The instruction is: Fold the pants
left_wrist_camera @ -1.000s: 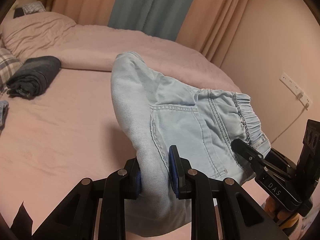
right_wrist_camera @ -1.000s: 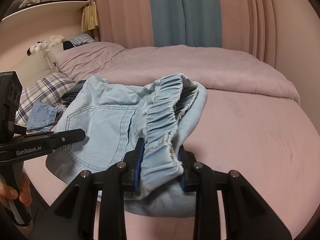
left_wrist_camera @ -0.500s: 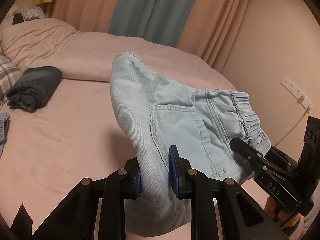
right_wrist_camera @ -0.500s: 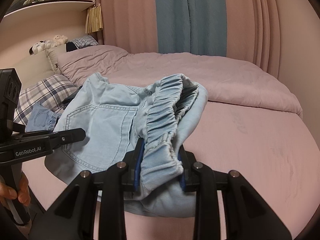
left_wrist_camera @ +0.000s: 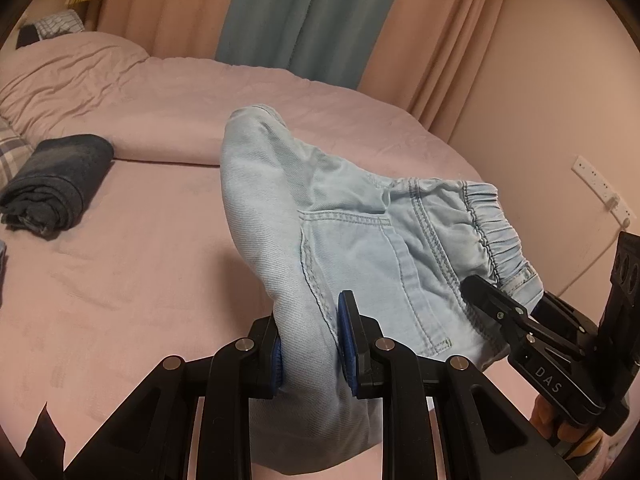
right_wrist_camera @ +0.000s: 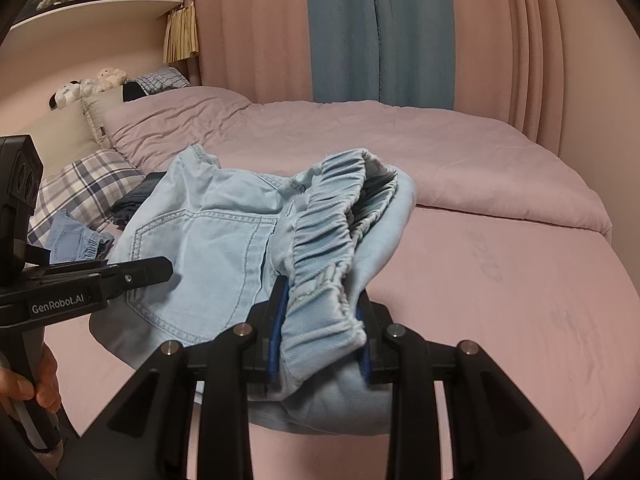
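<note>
We judge the light-blue denim pants [left_wrist_camera: 360,248], pinched by left gripper [left_wrist_camera: 310,344] and right gripper [right_wrist_camera: 320,320], held mid-fold above the pink bed [right_wrist_camera: 500,280], next needing level lowering.

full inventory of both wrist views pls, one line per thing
jeans: 1, light blue, held up over the bed, elastic waistband toward the right gripper
bed: 1, pink sheet, under everything
duvet: 1, pink, across the far half of the bed
dark roll: 1, dark grey, on the sheet, far left
plaid pillow: 1, grey check, at the headboard
blue garment: 1, blue, beside the plaid pillow
curtains: pink with a blue panel, back wall
plush toys: white, count unclear, on the headboard ledge
power strip: 1, white, right wall
left gripper: black, fingers shut on jeans leg
right gripper: black, fingers shut on waistband
</note>
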`<state>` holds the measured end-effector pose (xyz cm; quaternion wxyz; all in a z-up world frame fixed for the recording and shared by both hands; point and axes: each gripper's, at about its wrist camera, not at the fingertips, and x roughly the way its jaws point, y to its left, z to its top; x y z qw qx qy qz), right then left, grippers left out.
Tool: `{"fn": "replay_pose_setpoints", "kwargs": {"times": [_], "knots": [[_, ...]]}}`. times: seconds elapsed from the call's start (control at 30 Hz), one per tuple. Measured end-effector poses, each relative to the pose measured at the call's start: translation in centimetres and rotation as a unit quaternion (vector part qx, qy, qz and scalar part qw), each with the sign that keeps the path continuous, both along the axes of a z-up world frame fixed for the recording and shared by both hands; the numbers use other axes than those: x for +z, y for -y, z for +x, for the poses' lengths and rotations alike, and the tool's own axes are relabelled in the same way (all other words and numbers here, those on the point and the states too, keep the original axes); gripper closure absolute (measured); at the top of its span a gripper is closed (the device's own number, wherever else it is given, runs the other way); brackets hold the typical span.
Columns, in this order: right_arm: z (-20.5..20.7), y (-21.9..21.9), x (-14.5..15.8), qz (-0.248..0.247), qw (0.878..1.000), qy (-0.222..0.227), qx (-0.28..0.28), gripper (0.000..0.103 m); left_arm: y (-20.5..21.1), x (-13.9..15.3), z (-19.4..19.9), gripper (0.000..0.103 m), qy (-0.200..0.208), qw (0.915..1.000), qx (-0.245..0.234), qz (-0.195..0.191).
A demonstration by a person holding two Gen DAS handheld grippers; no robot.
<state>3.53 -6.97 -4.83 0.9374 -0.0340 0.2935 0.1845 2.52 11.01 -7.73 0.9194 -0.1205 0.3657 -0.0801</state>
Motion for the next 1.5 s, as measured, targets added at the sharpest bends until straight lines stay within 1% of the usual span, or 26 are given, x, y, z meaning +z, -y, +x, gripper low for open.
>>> {"fn": "replay_pose_setpoints", "kwargs": {"times": [0.3, 0.57, 0.83, 1.5], "knots": [[2.6, -1.1, -1.2, -0.007, 1.0, -0.013, -0.009, 0.074, 0.4, -1.7, 2.5, 0.081, -0.021, 0.9998, 0.0, -0.001], [4.8, -1.7, -3.2, -0.014, 0.999, -0.035, -0.015, 0.074, 0.5, -3.6, 4.4, 0.081, -0.045, 0.999, -0.001, -0.003], [6.6, -2.1, -4.9, -0.019, 0.998, -0.053, -0.019, 0.074, 0.8, -4.7, 5.8, 0.081, -0.061, 0.9982, -0.003, -0.001], [9.2, -3.0, -7.1, -0.028, 0.996, -0.075, -0.023, 0.074, 1.2, -6.9, 8.2, 0.081, -0.087, 0.9962, 0.003, 0.002]]}}
